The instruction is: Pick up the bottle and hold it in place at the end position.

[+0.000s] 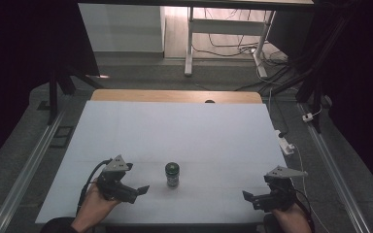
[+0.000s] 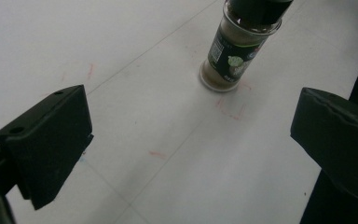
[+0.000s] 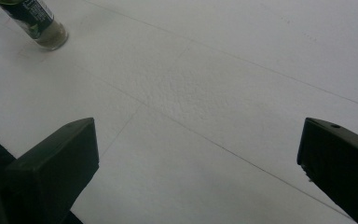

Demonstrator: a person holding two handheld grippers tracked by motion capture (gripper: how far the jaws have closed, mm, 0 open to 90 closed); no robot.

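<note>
Two handheld grippers sit low over a white worktop (image 1: 184, 126), one at each lower corner of the high view, with a single spice jar (image 1: 173, 174) standing upright between them, just below the middle of the frame. The left gripper (image 1: 137, 191), at lower left, is held in a person's hand (image 1: 93, 206) and angled toward the jar; its jaws are spread wide with nothing between them. The right gripper (image 1: 252, 199), at lower right, also has its jaws spread wide and holds nothing, and it lies well apart from the jar.

From the left gripper view, the jar (image 2: 235, 46) stands at the upper centre of the frame, ahead of the two black jaws, a dark cap on top, a dark label around its clear body and pale powder inside. Faint red marks show on the white sheet near its base. From the right gripper view, the jar (image 3: 35, 23) appears in the upper left corner, far ahead of the jaws, with bare white sheet between them.

Beyond the worktop's far edge, at the top of the high view, cables (image 1: 233, 48) trail across the floor beside the legs of a white desk (image 1: 223, 24).
</note>
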